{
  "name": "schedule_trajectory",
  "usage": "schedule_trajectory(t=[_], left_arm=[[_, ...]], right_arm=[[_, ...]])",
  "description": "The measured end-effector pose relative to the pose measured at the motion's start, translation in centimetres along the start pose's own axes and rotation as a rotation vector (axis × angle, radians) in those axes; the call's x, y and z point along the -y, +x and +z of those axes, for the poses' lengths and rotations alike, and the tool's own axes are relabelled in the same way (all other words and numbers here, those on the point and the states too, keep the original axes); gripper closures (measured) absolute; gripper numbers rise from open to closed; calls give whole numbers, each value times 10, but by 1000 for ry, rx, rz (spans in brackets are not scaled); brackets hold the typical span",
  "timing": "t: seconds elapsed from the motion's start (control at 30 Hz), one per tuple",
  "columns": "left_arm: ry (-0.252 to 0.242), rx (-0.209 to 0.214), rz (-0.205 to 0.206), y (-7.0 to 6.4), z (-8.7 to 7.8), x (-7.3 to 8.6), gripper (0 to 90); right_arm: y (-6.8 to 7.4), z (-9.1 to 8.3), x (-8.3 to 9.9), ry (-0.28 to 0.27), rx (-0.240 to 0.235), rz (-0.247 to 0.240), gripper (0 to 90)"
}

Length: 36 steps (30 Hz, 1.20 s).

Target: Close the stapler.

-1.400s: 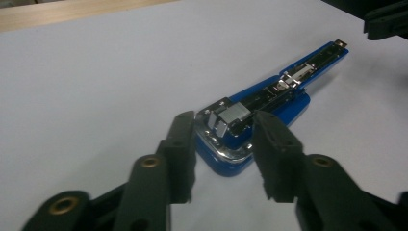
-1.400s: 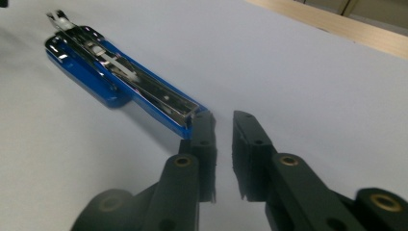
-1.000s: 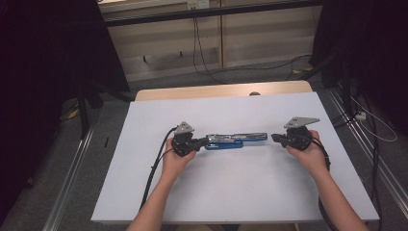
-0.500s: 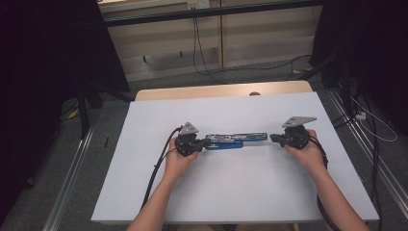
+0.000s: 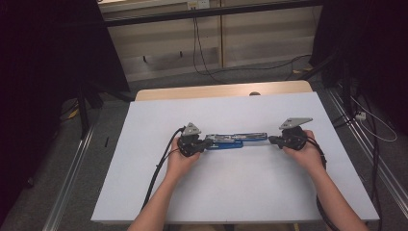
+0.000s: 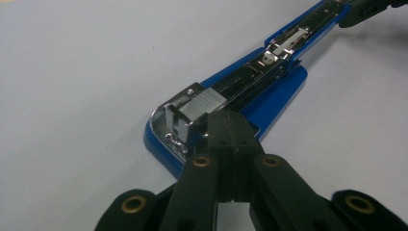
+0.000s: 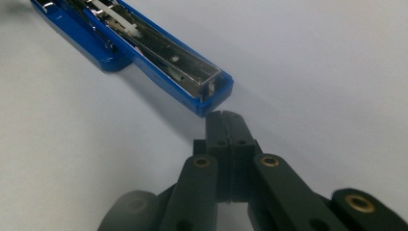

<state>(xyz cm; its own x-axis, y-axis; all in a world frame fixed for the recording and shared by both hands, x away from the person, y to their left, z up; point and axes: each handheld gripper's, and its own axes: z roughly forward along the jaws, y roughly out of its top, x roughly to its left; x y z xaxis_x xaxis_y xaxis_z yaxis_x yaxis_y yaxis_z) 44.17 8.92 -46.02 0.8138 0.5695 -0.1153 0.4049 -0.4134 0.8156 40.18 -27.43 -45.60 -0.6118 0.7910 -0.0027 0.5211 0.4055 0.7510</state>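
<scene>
Both grippers have barely shifted. Left gripper [image 6: 230, 126], jaws together, pins the opened stapler [image 6: 250, 94]; right gripper [image 7: 225, 122], jaws together, rests at its far tip, likely steadying it flat.

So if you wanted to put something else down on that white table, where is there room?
Plenty. The table lies bare behind the opened blue stapler, up to its wooden far edge, and at both side edges. It is crowded only mid-table, where the left gripper and right gripper meet the stapler's ends.

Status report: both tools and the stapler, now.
Left tool shut, tip on stapler base end. Right tool shut, at the opened arm's tip. Stapler flat on white table. Nothing in the way.
</scene>
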Motion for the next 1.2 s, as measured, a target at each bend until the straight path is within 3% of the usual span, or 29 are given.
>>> schedule_trajectory(t=[0.2, 0.6, 0.77, 1.2], left_arm=[[8, -5, 18, 0, -1, 0, 900], [0, 3, -2, -1, 2, -1, 900], [1, 1, 8, -1, 2, -1, 900], [10, -7, 23, -2, 0, -1, 900]], right_arm=[[0, 0, 0, -6, 0, 6, 900], [1, 2, 2, 5, -11, 8, 900], [3, 5, 1, 17, -19, -5, 900], [7, 5, -6, -19, -40, -7, 900]])
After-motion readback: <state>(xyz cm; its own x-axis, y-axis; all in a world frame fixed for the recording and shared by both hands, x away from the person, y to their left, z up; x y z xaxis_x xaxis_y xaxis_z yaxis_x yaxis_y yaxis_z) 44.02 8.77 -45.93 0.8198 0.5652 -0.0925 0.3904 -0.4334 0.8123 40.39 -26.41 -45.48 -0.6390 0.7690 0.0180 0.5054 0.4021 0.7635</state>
